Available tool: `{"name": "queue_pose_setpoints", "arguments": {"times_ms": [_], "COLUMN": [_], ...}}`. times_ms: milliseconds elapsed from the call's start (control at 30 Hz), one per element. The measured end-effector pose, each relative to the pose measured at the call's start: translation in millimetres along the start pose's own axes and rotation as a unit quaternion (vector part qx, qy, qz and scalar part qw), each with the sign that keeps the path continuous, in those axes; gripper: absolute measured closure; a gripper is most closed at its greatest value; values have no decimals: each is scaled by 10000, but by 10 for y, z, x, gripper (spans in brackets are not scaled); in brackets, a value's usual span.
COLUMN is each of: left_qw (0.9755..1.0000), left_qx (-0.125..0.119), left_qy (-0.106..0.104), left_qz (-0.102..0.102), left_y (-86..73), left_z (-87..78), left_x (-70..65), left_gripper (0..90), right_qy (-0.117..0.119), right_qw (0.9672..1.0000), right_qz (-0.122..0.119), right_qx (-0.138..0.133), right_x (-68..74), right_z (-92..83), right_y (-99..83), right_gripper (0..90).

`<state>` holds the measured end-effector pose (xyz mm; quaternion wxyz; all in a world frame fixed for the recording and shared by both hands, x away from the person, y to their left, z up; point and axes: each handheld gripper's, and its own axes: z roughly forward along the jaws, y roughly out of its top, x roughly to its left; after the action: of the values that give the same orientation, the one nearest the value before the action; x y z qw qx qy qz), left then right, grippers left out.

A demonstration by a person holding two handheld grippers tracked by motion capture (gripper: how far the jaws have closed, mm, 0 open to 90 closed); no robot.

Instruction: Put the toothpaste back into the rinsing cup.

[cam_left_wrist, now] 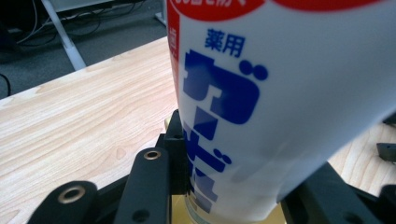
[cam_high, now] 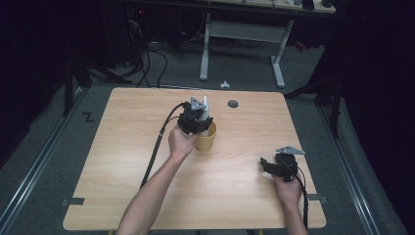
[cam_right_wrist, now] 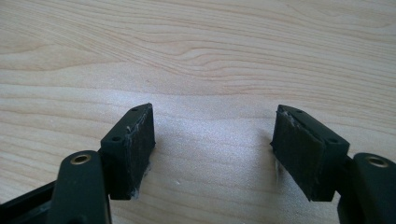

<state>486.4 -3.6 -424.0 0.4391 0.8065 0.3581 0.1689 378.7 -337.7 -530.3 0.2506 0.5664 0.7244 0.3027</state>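
Seen from the high view: left gripper (cam_high: 198, 119) over the middle of the wooden table (cam_high: 122, 161), jaws closed round a white tube (cam_high: 206, 108) that stands upright in a yellow cup (cam_high: 206, 137). Only the tube's pale top visible there, just above the grey three-cornered plate; lettering too small to read from that height.

Close up, in the left gripper view: same white tube (cam_left_wrist: 261, 107) filling most of the frame, blue characters down its side, a red band at the top. Black jaws pressed against both flanks of it (the left pad flat on the printed wall, the right one partly hidden behind the tube's curve). A sliver of the yellow cup (cam_left_wrist: 180, 210) just below the pads. Tube's lower end hidden, so depth inside the cup not tellable.

Right gripper (cam_high: 274, 166) resting low near the table's right edge, well apart from cup and tube. In the right gripper view: right gripper (cam_right_wrist: 212, 149) with jaws spread wide, nothing between them but bare woodgrain.

Further off in the high view: a round grey grommet (cam_high: 233, 104) in the tabletop behind the cup, a white desk frame (cam_high: 242, 46) on the floor beyond. Left hand (cam_high: 182, 142) and gripper body blocking the cup's left side.
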Motion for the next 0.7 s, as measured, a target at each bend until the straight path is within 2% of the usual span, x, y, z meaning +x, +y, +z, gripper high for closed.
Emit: {"name": "queue_pose_setpoints", "arguments": {"times_ms": [467, 700], "left_qw": [9999, 9998], "left_qx": [111, 179], "left_qy": [48, 34], "left_qz": [-76, -39], "left_y": [-86, -100], "left_z": [69, 104], "left_x": [25, 12], "left_gripper": [632, 628], "right_qy": [2, 2], "right_qw": [10000, 10000], "right_qz": [-2, -1], "right_qx": [-1, 0], "right_x": [-1, 0], "right_z": [0, 0], "right_y": [0, 0], "right_gripper": [300, 300]}}
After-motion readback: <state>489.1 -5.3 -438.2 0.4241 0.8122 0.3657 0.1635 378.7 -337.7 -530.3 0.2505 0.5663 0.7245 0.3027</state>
